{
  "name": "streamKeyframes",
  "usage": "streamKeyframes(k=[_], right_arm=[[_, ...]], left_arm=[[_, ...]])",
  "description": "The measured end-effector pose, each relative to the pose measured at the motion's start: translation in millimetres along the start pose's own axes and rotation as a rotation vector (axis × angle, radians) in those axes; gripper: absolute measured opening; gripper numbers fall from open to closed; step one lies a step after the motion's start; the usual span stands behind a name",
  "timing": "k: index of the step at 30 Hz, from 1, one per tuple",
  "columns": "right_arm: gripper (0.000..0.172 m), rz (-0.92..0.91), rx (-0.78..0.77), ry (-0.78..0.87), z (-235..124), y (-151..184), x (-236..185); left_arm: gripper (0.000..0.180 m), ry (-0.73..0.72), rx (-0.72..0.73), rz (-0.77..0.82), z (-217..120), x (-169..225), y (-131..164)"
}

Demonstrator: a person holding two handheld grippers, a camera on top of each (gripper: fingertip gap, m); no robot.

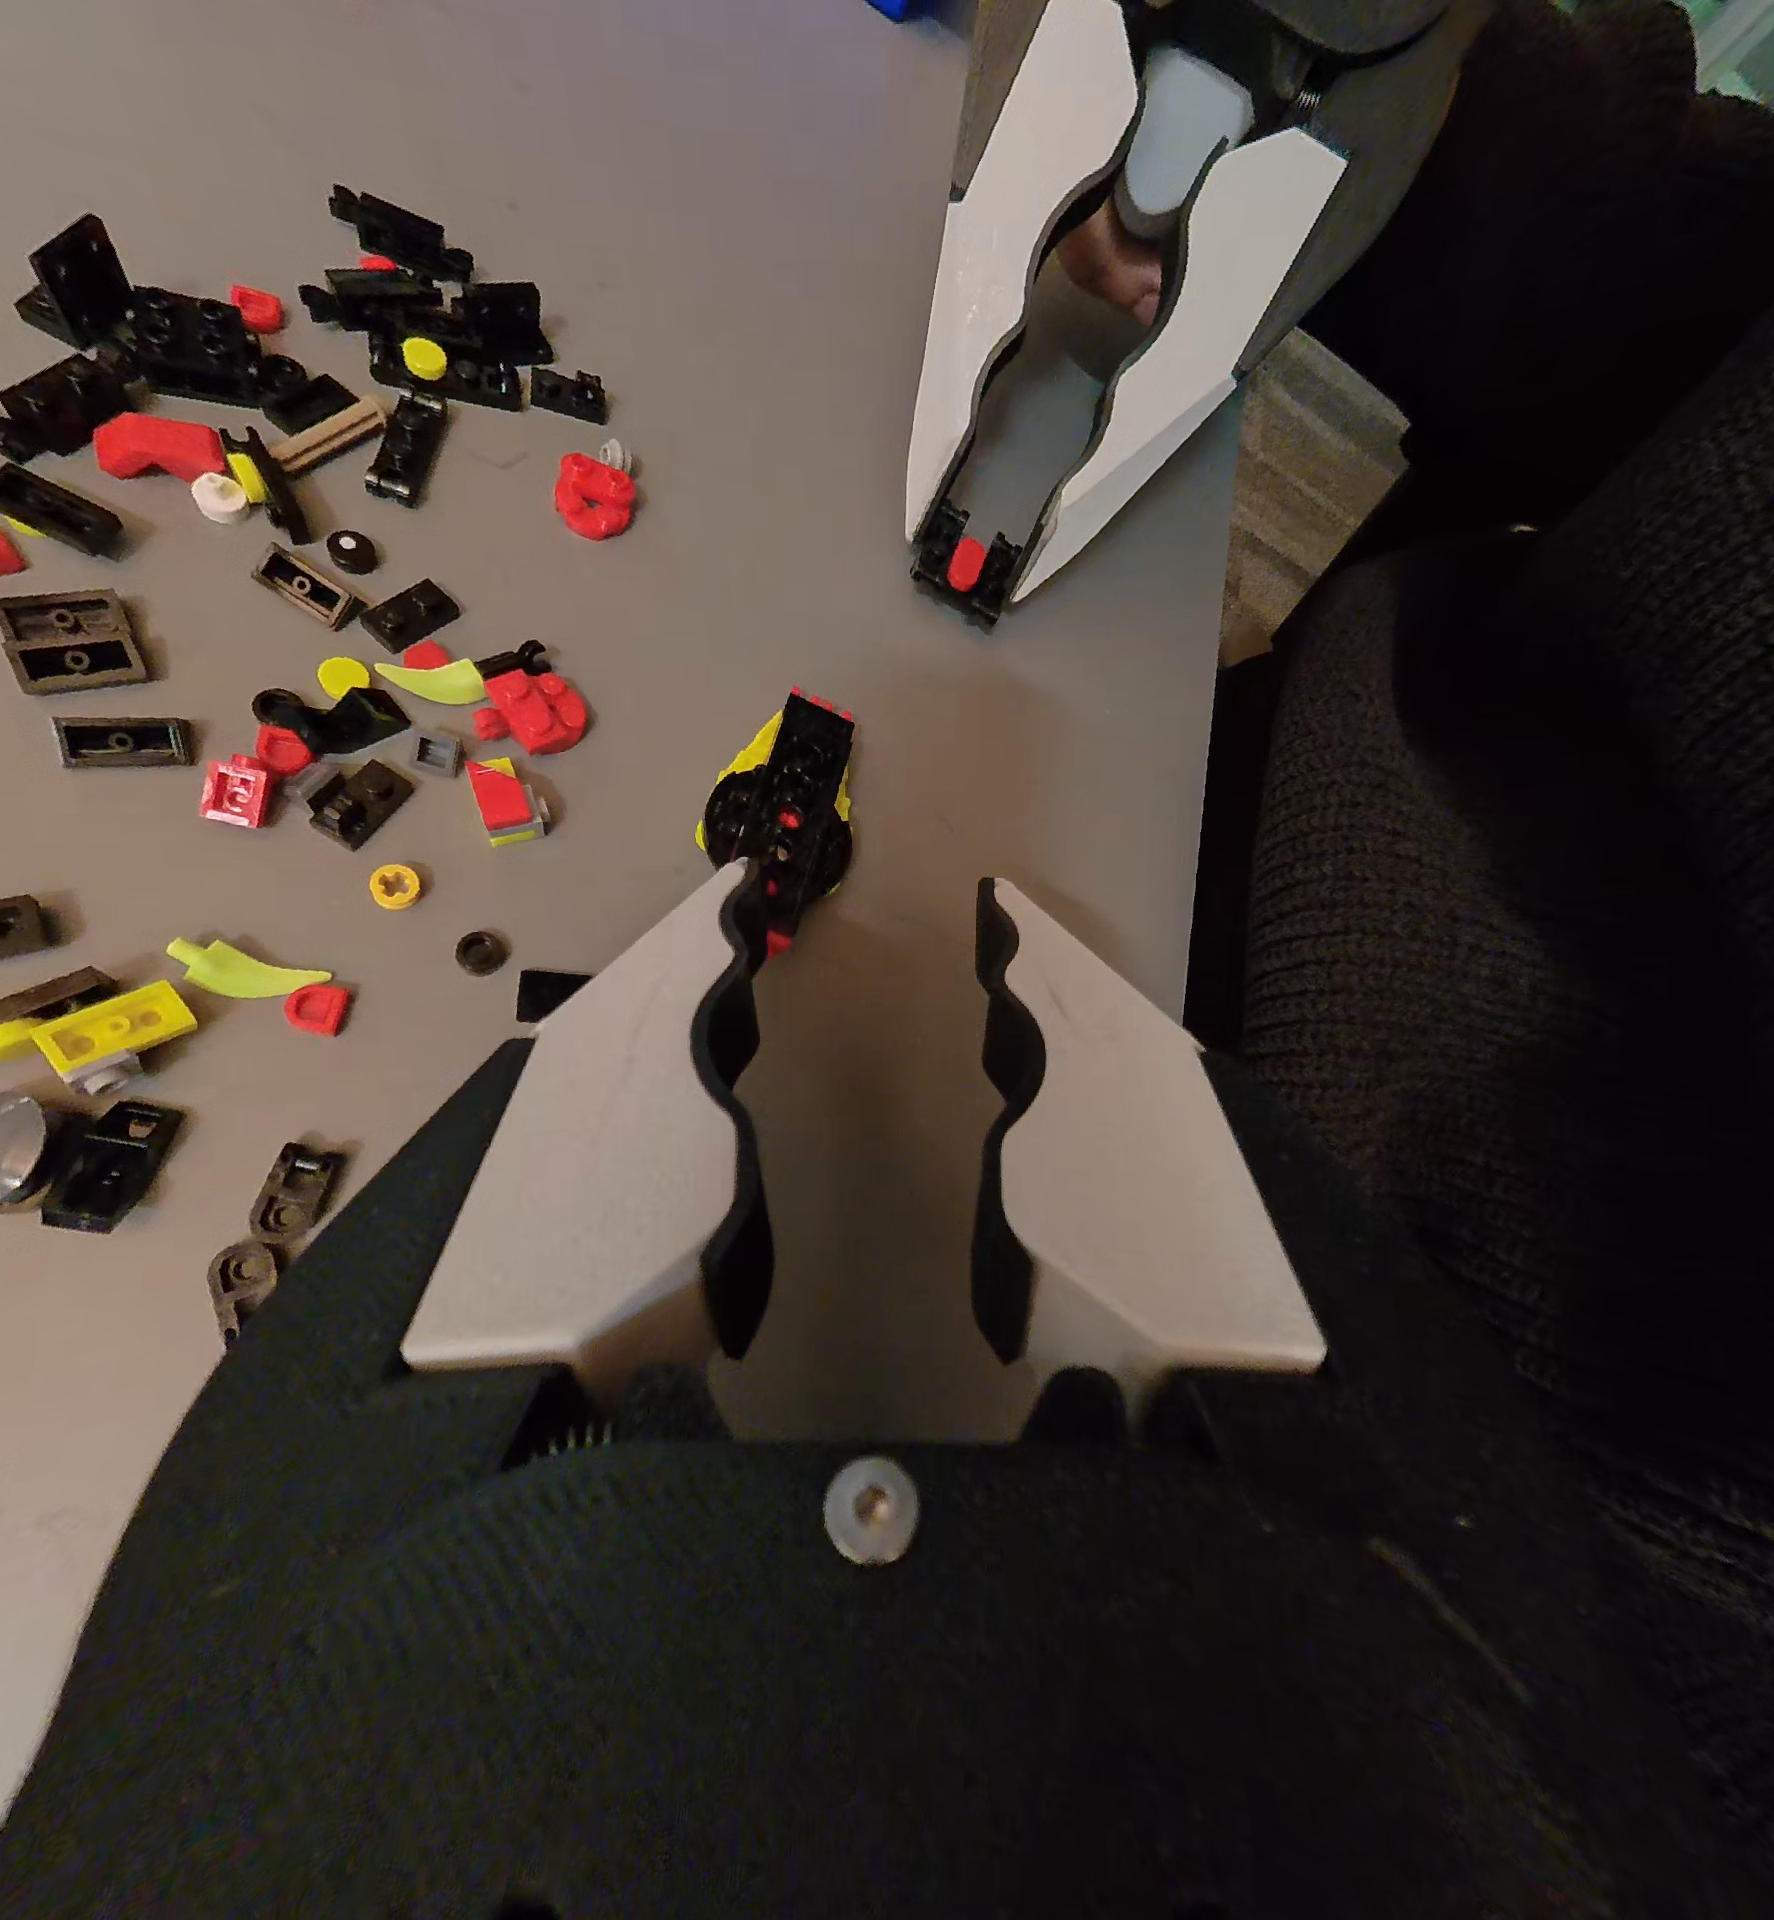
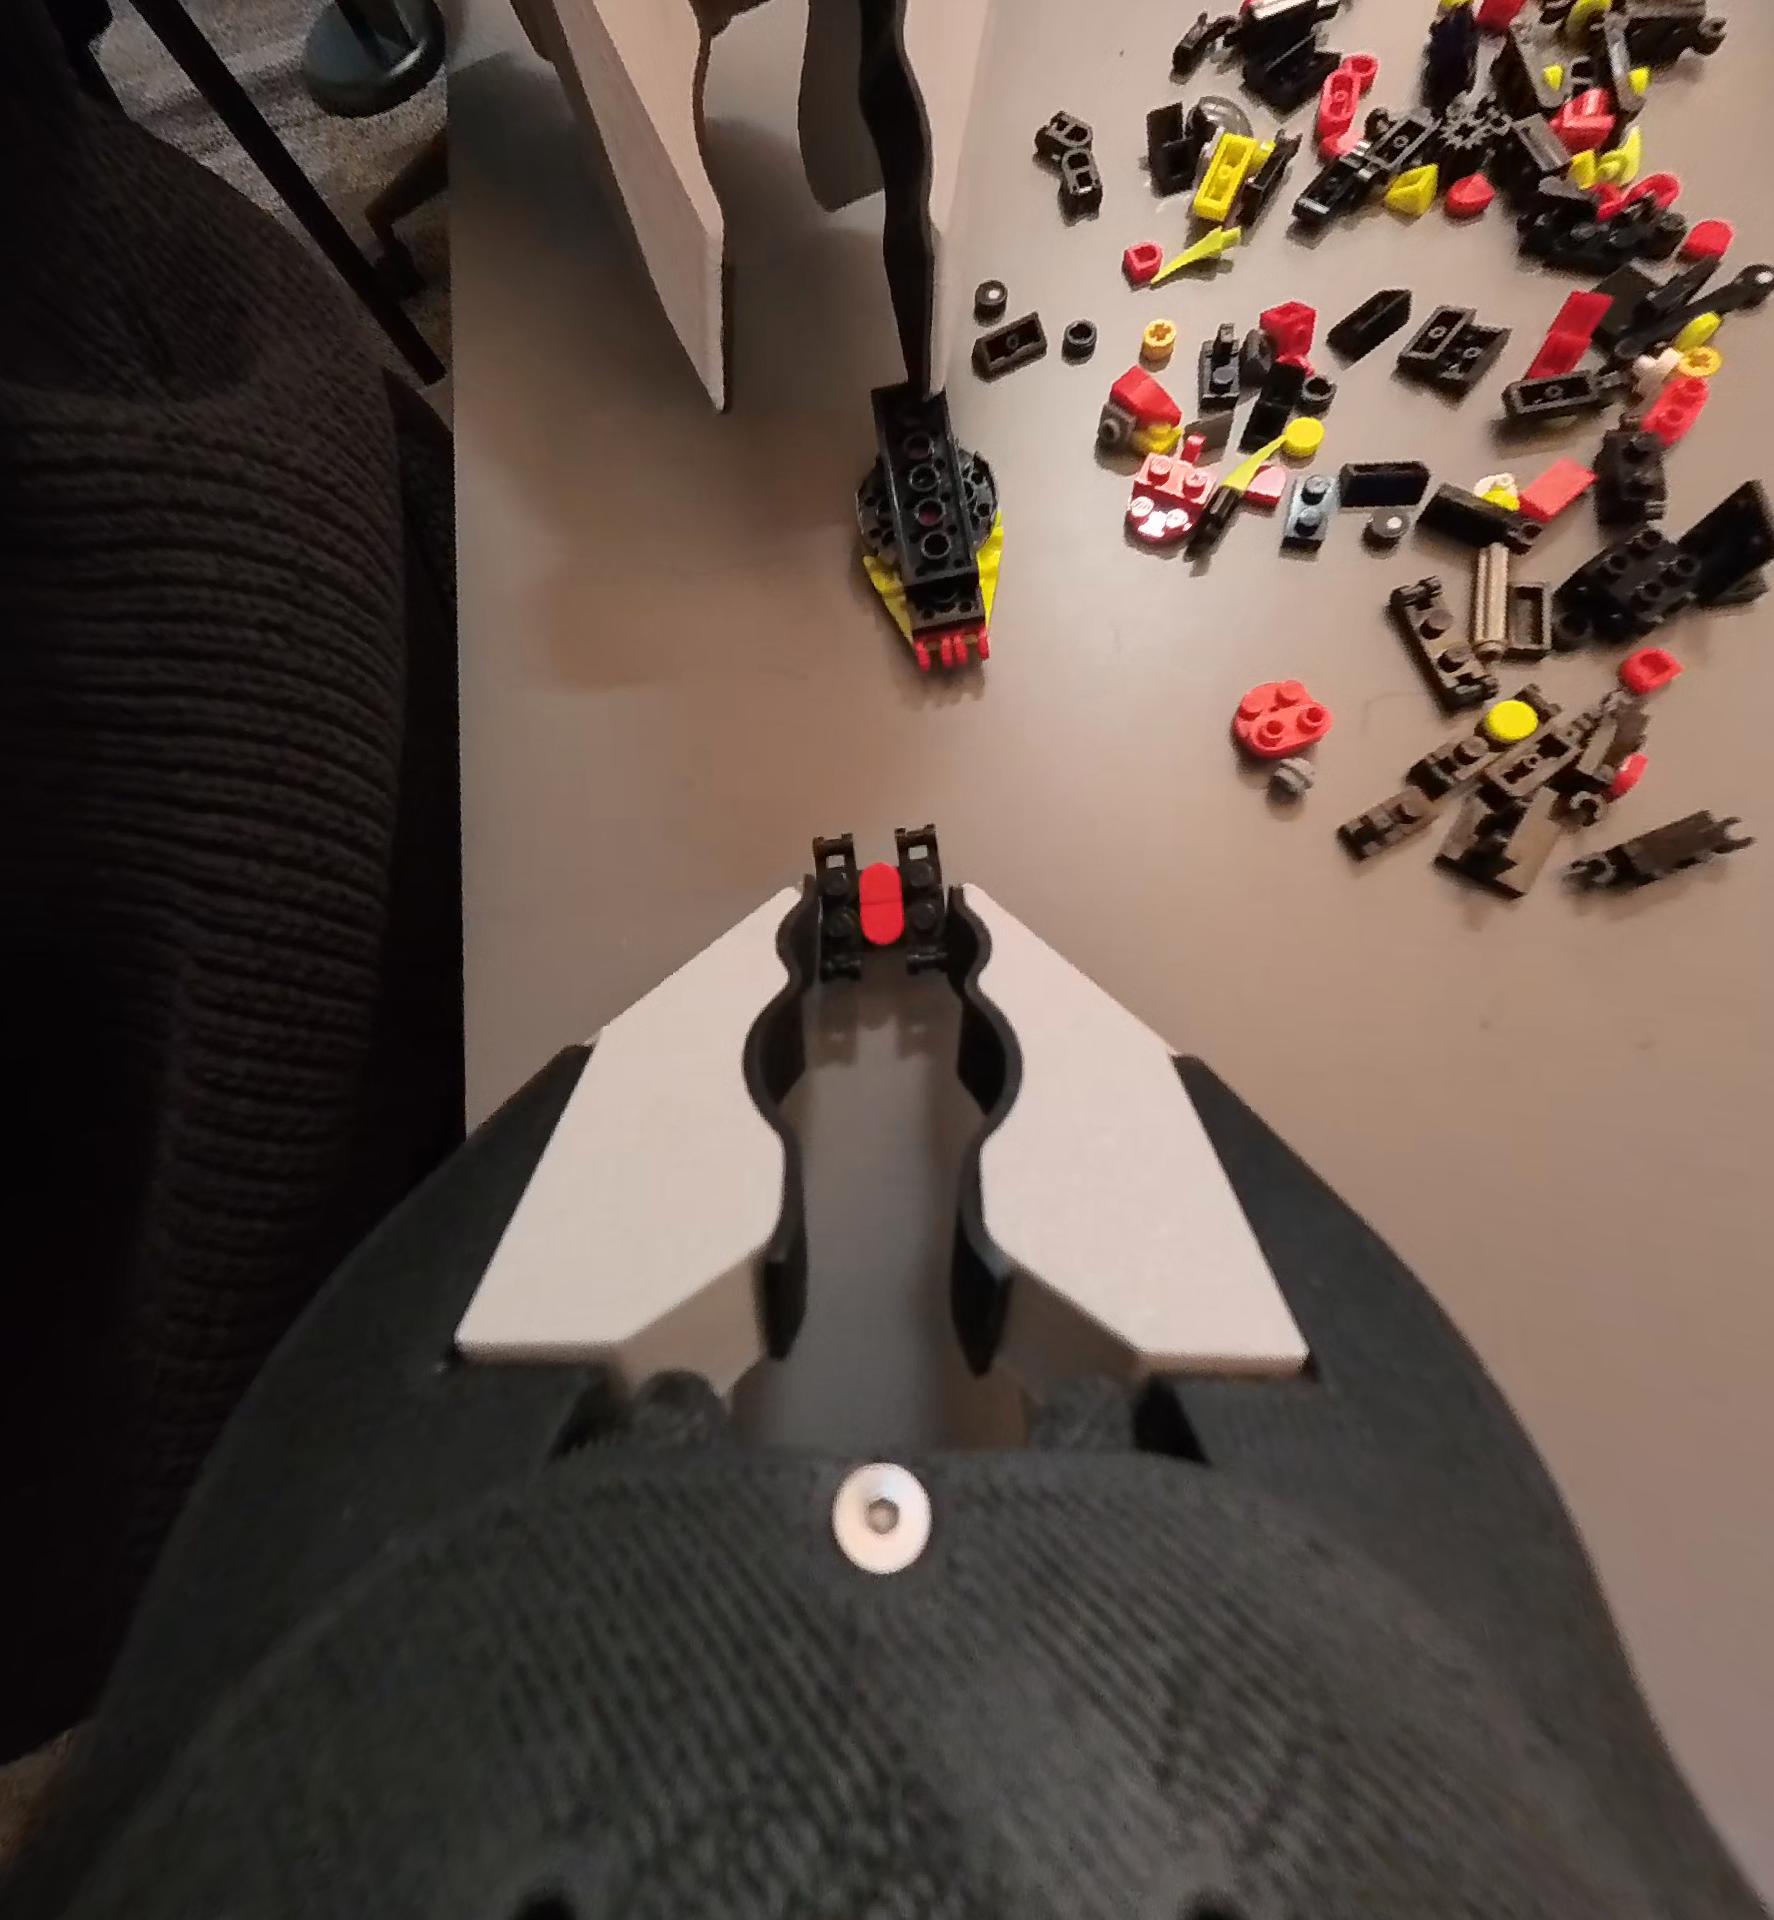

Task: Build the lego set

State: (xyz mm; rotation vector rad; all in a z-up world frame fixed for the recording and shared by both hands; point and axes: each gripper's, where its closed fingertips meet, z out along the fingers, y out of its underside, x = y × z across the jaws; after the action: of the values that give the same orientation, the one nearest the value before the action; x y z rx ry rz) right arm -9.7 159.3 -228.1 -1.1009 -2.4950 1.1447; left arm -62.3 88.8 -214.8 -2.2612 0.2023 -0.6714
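Low in the right wrist view, right hand-held gripper (image 2: pixel 878 914) pinching a small black sub-assembly with a red oval tile (image 2: pixel 880 906) on top, both dark pads pressed against its black sides, presumably to keep the studs facing up and the clip ends poking forward past the fingertips; same grasp visible upper right in the left wrist view, fingers angled steeply down so the piece hangs just over or on the grey tabletop (image 2: pixel 1174 1143), which of the two not clear. Low centre in the left wrist view, left hand-held gripper (image 1: pixel 862 894) spread, nothing pinched: only the left fingertip (image 1: pixel 732 883) touching the near end of a black, yellow and red brick model (image 1: pixel 789 800), the right fingertip well apart from it over bare tabletop, so more a steadying nudge than a hold, by the look of it. Model lying flat at frame centre, black studded beam along the top, yellow wedges beneath, red prongs at the far end pointing toward the right gripper. Further off, filling the left half of the left wrist view and the upper right of the right wrist view, a scatter of loose bricks (image 1: pixel 239 623), black, red and yellow, spread out singly as if for easy picking. Along the right edge of the left wrist view, a dark knitted garment (image 1: pixel 1589 935) beside the tabletop edge.
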Motion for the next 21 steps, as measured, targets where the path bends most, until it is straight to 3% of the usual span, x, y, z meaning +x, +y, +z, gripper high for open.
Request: streamKeyframes(k=[6, 10, 17, 21], right_arm=[[0.023, 0.022, 0.055, 0.005, -2.0, -10.3, 2.1], [0.023, 0.091, 0.181, -0.008, -7.0, -35.5, 3.1], [0.022, 0.273, 0.434, -0.272, -25.4, -77.9, -19.7], [0.022, 0.342, 0.513, -0.330, -34.1, -88.5, -19.7]], left_arm=[[0.038, 0.000, 0.010, -0.002, -0.6, -0.4, -1.6], [0.038, 0.007, 0.053, -0.004, -2.1, 1.6, -9.9], [0.038, 0.065, 0.144, -0.029, -7.0, 10.8, -25.8], [0.038, 0.076, 0.164, -0.007, -7.6, 15.9, -30.3]])
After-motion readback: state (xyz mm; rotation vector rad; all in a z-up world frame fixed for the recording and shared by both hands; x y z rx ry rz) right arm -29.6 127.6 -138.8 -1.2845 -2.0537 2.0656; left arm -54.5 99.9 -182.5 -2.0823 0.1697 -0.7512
